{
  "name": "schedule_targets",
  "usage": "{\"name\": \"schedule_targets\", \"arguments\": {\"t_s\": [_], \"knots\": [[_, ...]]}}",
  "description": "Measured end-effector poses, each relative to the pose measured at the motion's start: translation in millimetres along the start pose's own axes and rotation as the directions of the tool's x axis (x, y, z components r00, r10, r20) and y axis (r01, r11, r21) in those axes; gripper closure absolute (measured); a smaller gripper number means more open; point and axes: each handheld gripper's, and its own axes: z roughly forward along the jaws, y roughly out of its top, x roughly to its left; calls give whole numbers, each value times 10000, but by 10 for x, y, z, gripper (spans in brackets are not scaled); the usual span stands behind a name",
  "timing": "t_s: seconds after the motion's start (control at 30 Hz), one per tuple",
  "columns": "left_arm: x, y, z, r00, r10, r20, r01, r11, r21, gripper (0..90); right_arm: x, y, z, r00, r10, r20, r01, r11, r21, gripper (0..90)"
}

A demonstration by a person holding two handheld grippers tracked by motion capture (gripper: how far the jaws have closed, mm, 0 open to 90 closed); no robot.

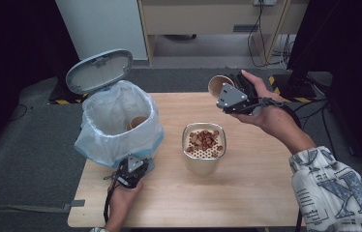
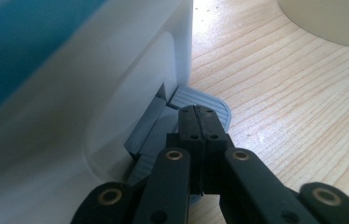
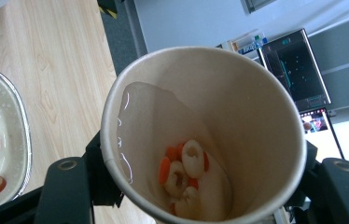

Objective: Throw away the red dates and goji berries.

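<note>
At the left of the table stood a pedal bin (image 1: 116, 123) lined with a white bag, its lid (image 1: 99, 70) tipped up and a paper cup (image 1: 136, 122) already lying inside. The left gripper (image 1: 131, 171) sat low at the bin's foot, jaws closed on nothing and pressed together, their tips resting on the grey pedal (image 2: 200, 103), apparently to hold the lid up. Toward the middle was a metal strainer pot (image 1: 203, 147) with reddish sliced fruit (image 1: 204, 138) lying on its perforated top. At the right, the right gripper (image 1: 237, 99) was raised above the far edge of the table, tilted, its jaws clamped around the outside of a brown paper cup (image 3: 200, 135). Inside the cup some liquid lay against the lower wall, with pale rings and orange bits (image 3: 184, 170) gathered near the bottom (dregs, by the look of it). A cup like this would be light and thin-walled, easily crushed; the wet lining could make it slippery. The safest hold seemed to be mid-wall across its width, squeezed only enough to stop it sliding, since the rim would buckle first.
</note>
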Motion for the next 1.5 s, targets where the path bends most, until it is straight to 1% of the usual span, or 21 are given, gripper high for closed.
{"name": "schedule_targets", "arguments": {"t_s": [0.13, 0.3, 0.5, 0.67, 0.7, 0.8, 0.97, 1.27, 1.5], "knots": [[0, 0, 0, 10000, -3, 4, 3, 10000, 3, 897, 11, 23, -11, 9999, -111, 23, 111, 9999, -21, 340], [1, 1, -2, 10000, -1, 12, 1, 10000, 16, 897, 31, 53, -17, 9990, -443, 78, 443, 9990, -7, 340], [-3, 1, -1, 10000, 28, -10, -28, 10000, 13, 897, 42, 83, -32, 9978, -653, 106, 653, 9979, -23, 341], [-3, 1, -1, 10000, 28, -14, -28, 10000, 14, 897, 45, 88, -40, 9963, -836, 196, 836, 9965, 40, 341], [-4, 1, -1, 10000, 28, -15, -28, 10000, 12, 897, 46, 89, -42, 9953, -931, 258, 929, 9956, 74, 341], [-4, 3, -2, 10000, 32, -23, -32, 10000, 37, 897, 35, 96, -47, 9958, -873, 292, 873, 9962, 28, 341], [-3, 3, -2, 10000, 38, -19, -38, 10000, 37, 897, 41, 107, -50, 9942, -1014, 348, 1011, 9948, 88, 341], [-4, 3, -3, 10000, 39, -22, -39, 10000, 35, 897, 40, 116, -54, 9942, -1011, 360, 1010, 9949, 47, 341], [-10, 4, -2, 9999, 94, -55, -94, 10000, 25, 897, 9, 120, -76, 9919, -1168, 498, 1164, 9931, 110, 341]]}}
